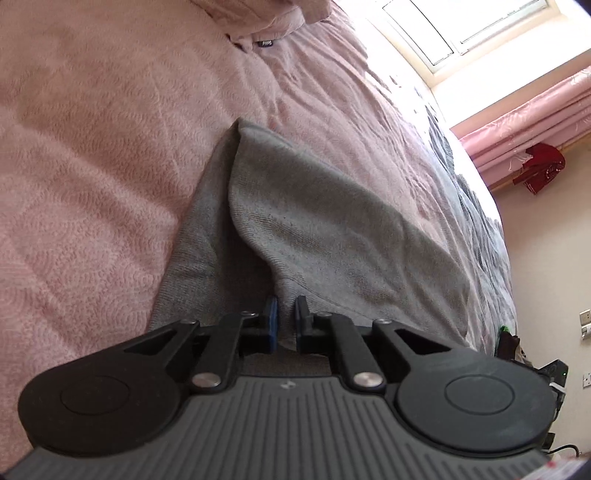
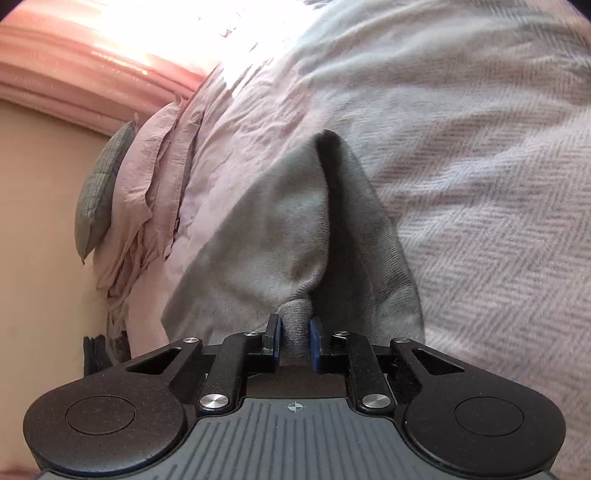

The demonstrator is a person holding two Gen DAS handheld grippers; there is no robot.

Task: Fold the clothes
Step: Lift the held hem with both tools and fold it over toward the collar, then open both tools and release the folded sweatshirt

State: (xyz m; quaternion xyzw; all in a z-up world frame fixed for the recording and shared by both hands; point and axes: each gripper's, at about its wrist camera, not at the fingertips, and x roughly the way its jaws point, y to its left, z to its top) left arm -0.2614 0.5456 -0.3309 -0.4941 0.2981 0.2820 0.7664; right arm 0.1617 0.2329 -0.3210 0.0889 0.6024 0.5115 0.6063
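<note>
A grey knitted garment (image 1: 314, 229) lies on the pink bedspread (image 1: 92, 166), lifted at its near edge. My left gripper (image 1: 286, 314) is shut on a bunched fold of that edge, its blue pads pinching the cloth. In the right wrist view the same grey garment (image 2: 266, 240) rises into a ridge and hangs from my right gripper (image 2: 295, 336), which is shut on a thick gathered roll of its hem. The cloth drapes to both sides of each gripper. The rest of the garment is hidden below the grippers.
A rumpled pink sheet (image 2: 155, 177) and a grey cushion (image 2: 99, 192) lie at the bed's far edge. A herringbone blanket (image 2: 498, 221) covers the bed to the right. Pink curtains (image 1: 535, 122), a bright window (image 1: 443, 29) and a red item (image 1: 543, 166) hanging nearby stand beyond the bed.
</note>
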